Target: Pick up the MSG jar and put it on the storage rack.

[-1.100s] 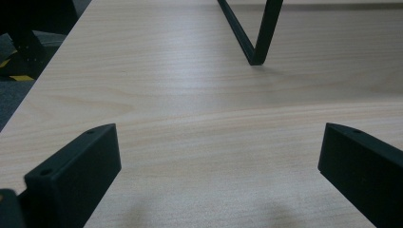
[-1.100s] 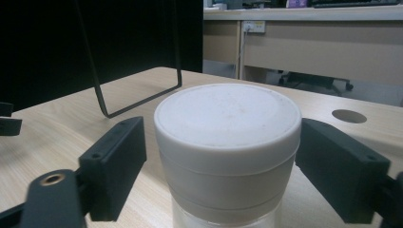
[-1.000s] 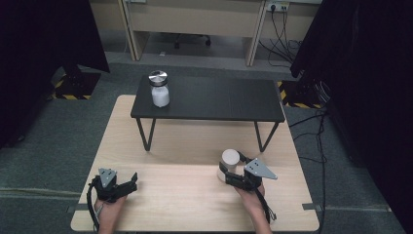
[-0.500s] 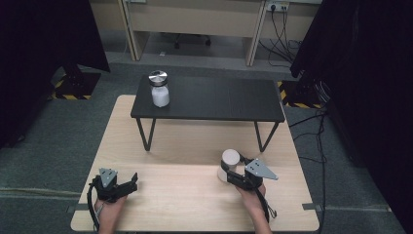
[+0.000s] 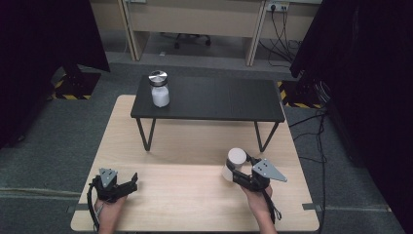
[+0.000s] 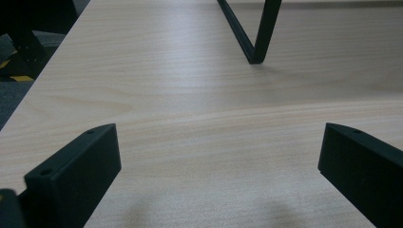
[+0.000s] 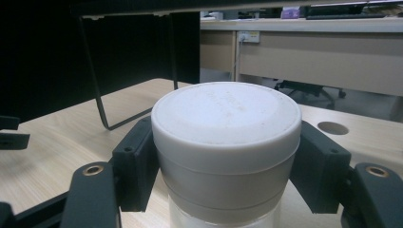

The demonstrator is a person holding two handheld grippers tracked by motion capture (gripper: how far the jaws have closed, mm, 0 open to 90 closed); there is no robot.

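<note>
A jar with a white lid [image 5: 237, 156] stands on the light wooden table [image 5: 195, 200] at the near right. My right gripper [image 5: 235, 171] is shut on it, and in the right gripper view both black jaws press the sides of the jar [image 7: 227, 123] just below the lid. My left gripper [image 5: 130, 181] rests near the table's front left corner. Its jaws stand wide open in the left gripper view, where the left gripper [image 6: 218, 161] has only bare wood between them.
A low black bench [image 5: 219, 100] on thin metal legs stands across the far half of the table. A second jar [image 5: 159, 89], with a metal lid and white contents, sits on its left end. One bench leg [image 6: 252, 42] rises ahead of the left gripper.
The right jaws have closed onto the white-lidded jar, and jar and gripper have shifted slightly to the right. The left gripper has not moved.
</note>
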